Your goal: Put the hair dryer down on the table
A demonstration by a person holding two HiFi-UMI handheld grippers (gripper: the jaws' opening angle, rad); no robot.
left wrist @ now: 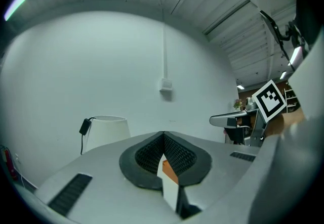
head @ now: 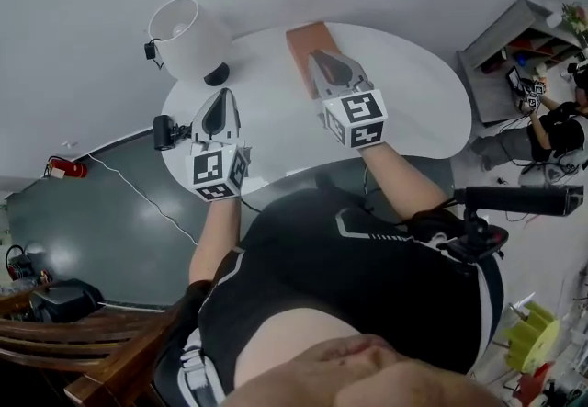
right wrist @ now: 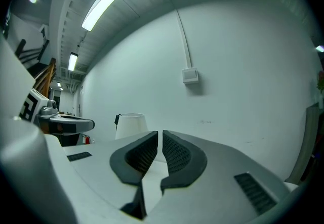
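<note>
No hair dryer is recognisable in any view. My left gripper (head: 220, 95) (left wrist: 163, 134) hovers over the near left part of the white round table (head: 423, 102). Its pads (left wrist: 177, 154) meet at the tip and hold nothing. My right gripper (head: 323, 54) (right wrist: 159, 133) is over a brown board (head: 308, 36) at the table's far side. Only a thin slit shows between its pads (right wrist: 174, 153), and nothing is in it. A sliver of the brown board (left wrist: 169, 172) shows below the left jaws.
A white lampshade-like thing (head: 188, 33) (left wrist: 105, 129) (right wrist: 130, 123) with a black plug stands at the table's far left. A black device (head: 165, 131) with a cable sits on the left edge. A wooden chair (head: 73, 341) is at lower left. A person sits by shelves (head: 514, 38) at far right.
</note>
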